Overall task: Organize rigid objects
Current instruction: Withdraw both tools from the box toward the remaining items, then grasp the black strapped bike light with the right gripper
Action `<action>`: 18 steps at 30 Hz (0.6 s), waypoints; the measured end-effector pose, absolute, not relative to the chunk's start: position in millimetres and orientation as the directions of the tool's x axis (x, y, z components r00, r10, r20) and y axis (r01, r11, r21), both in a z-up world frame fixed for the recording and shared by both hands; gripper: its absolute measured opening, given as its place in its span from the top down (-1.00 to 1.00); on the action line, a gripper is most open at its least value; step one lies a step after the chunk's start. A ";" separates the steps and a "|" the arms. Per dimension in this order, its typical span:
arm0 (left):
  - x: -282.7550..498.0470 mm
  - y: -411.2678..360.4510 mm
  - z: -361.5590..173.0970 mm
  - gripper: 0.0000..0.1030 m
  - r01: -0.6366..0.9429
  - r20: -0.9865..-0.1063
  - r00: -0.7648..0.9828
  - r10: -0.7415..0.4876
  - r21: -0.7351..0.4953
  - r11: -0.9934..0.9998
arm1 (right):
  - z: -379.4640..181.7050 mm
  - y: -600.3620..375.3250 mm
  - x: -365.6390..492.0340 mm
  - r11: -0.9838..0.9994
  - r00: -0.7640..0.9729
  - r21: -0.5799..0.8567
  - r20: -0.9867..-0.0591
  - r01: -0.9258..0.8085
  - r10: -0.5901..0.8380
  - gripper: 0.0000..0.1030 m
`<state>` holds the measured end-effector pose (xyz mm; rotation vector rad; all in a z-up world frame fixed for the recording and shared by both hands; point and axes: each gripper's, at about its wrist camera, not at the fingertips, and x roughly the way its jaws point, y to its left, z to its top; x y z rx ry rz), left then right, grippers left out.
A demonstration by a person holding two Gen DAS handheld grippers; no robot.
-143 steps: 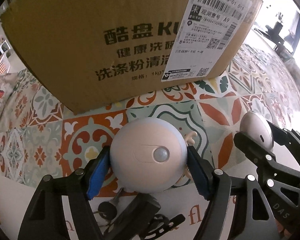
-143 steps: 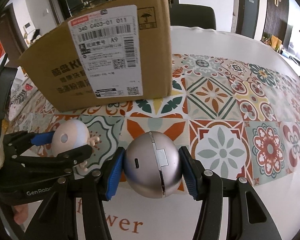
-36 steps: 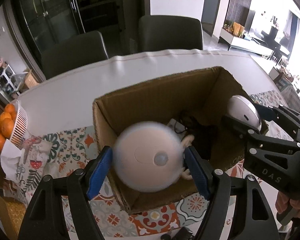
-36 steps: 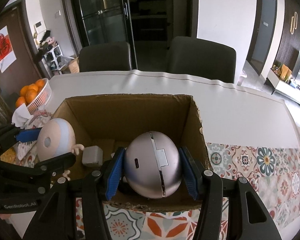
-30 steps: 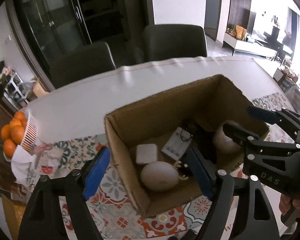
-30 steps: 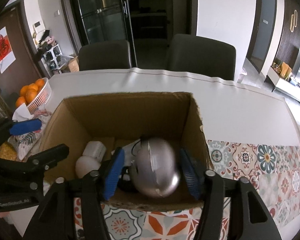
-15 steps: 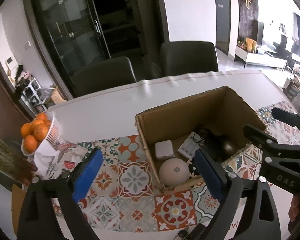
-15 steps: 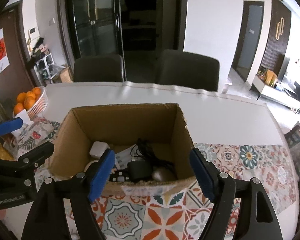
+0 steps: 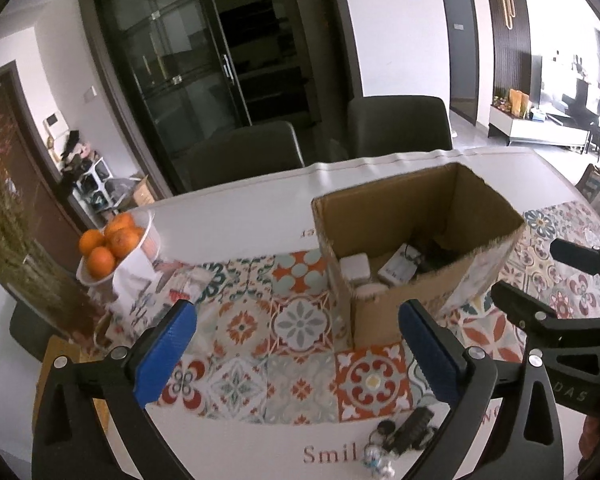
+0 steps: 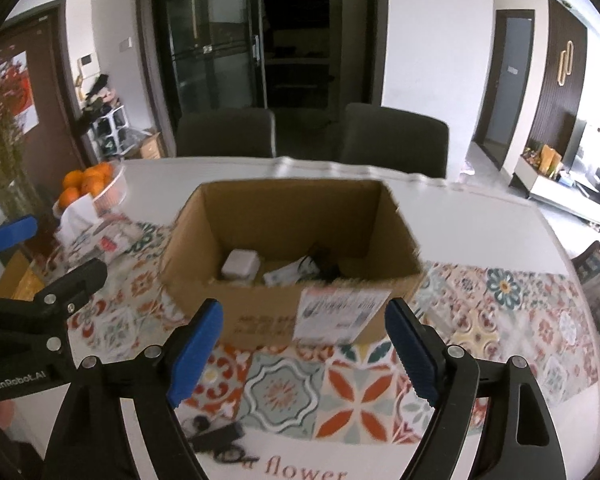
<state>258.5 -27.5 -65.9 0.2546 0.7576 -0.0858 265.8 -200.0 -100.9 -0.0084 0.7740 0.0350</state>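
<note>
Patterned tiles of the tablecloth (image 10: pixel 356 396) frame our cardboard box (image 10: pixel 260 312), where the white adapter (image 10: pixel 239 263) and other gadgets sit corralled, while our left gripper (image 9: pixel 296 354) and right gripper (image 10: pixel 302 354), empty, are both spreading their jaws above the keys (image 9: pixel 404 434).

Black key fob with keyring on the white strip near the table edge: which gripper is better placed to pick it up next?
Probably the left. The key fob lies just under the left gripper, near its right finger; the right gripper sees it low-left, outside its widening, empty jaws.
</note>
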 end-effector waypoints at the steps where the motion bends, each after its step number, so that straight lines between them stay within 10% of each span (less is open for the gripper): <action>1: 253.9 -25.2 -67.7 -1.00 0.160 -0.692 0.722 0.021 0.196 0.967 | -103.4 -197.9 262.5 0.999 0.709 0.009 -0.704 -0.041 0.035 -0.61; 18: 200.4 14.4 -121.4 -1.00 0.073 -0.811 0.580 0.075 0.143 0.987 | -152.6 -152.4 229.9 0.974 0.580 0.005 -0.803 -0.225 0.137 -0.61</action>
